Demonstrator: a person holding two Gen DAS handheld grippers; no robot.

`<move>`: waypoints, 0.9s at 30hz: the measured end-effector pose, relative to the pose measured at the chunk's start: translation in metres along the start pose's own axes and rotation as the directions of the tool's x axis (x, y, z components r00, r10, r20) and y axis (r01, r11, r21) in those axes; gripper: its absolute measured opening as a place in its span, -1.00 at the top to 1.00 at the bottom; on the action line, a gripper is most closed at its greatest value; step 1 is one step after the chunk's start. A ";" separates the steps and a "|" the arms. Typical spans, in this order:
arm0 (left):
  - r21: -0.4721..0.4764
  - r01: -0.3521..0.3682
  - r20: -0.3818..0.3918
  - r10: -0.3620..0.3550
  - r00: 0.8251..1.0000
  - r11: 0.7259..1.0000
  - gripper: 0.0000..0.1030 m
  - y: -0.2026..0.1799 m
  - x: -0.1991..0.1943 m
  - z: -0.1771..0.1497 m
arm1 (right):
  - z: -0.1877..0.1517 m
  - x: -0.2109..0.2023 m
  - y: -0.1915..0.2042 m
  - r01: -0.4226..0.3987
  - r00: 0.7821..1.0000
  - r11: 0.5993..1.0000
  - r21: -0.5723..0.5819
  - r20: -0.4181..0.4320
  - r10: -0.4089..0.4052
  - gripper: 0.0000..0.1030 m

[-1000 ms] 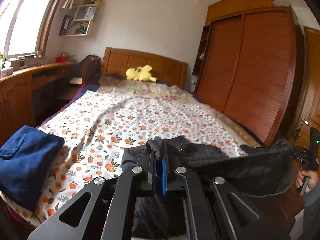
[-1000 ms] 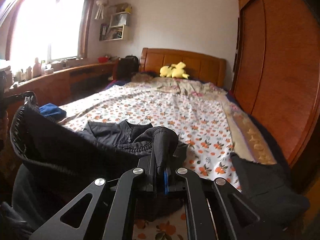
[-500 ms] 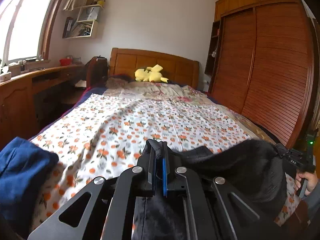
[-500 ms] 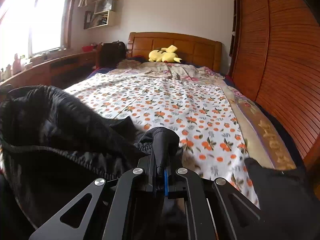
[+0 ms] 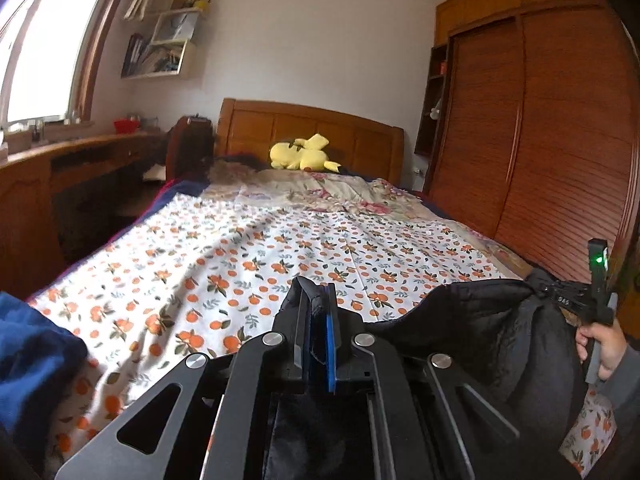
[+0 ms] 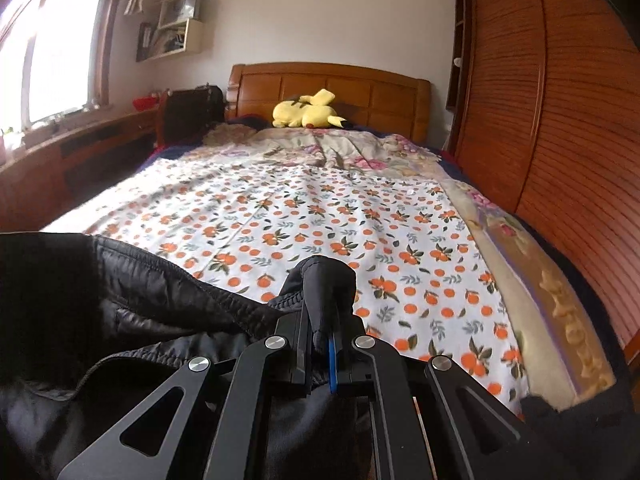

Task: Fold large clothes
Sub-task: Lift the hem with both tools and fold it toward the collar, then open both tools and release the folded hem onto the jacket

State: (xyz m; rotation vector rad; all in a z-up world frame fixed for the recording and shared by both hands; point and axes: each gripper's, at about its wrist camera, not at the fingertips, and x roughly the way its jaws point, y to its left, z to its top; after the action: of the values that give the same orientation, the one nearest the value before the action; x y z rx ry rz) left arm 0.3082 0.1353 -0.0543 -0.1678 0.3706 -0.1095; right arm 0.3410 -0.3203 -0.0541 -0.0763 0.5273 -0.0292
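Observation:
A black padded jacket (image 5: 480,320) is stretched between my two grippers over the near end of the bed. My left gripper (image 5: 316,292) is shut on a fold of its edge, with black cloth pinched against the blue pad. My right gripper (image 6: 324,280) is shut on another bunch of the jacket (image 6: 120,292), and cloth covers its fingertips. In the left wrist view that right gripper (image 5: 550,292) shows at the far right, a hand (image 5: 600,344) on its grip. The jacket's lower part hangs out of sight under both grippers.
An orange-flowered sheet (image 5: 240,248) covers the bed (image 6: 320,208). A folded blue garment (image 5: 32,360) lies at its near left corner. A yellow plush toy (image 6: 308,112) rests by the headboard. A wooden wardrobe (image 6: 580,120) lines the right side, a desk (image 5: 60,168) the left.
Both grippers have travelled forward over the bed and a little lower, carrying the jacket. The jacket part that lay spread on the sheet is no longer ahead of them.

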 end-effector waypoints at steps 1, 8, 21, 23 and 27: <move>-0.013 -0.001 -0.007 0.001 1.000 1.000 0.87 0.003 0.004 0.000 | 0.002 0.007 0.002 0.013 1.000 1.000 -0.011 -0.007 -0.013 0.92; 0.009 0.002 -0.080 -0.002 0.997 1.000 0.69 0.009 0.032 -0.011 | 0.001 0.046 0.003 0.060 0.996 0.998 -0.016 -0.061 -0.061 0.92; 0.044 0.040 -0.102 -0.036 0.994 0.998 -0.74 0.001 0.037 -0.025 | 0.009 0.075 0.005 0.106 0.981 0.994 -0.010 -0.162 -0.107 -0.56; 0.058 0.050 -0.112 -0.043 0.993 0.997 -0.74 -0.004 0.040 -0.028 | 0.014 0.068 0.012 0.092 0.982 0.995 -0.037 -0.159 -0.097 -0.55; 0.064 0.067 -0.132 -0.058 0.989 0.996 -0.74 -0.009 0.046 -0.033 | 0.018 0.059 0.038 0.027 0.985 0.997 -0.073 -0.168 -0.039 -0.36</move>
State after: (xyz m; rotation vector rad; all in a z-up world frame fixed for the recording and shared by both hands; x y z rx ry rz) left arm 0.3381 0.1153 -0.0993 -0.1048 0.4912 -0.1959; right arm 0.4013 -0.2839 -0.0711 -0.1527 0.6970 -0.0495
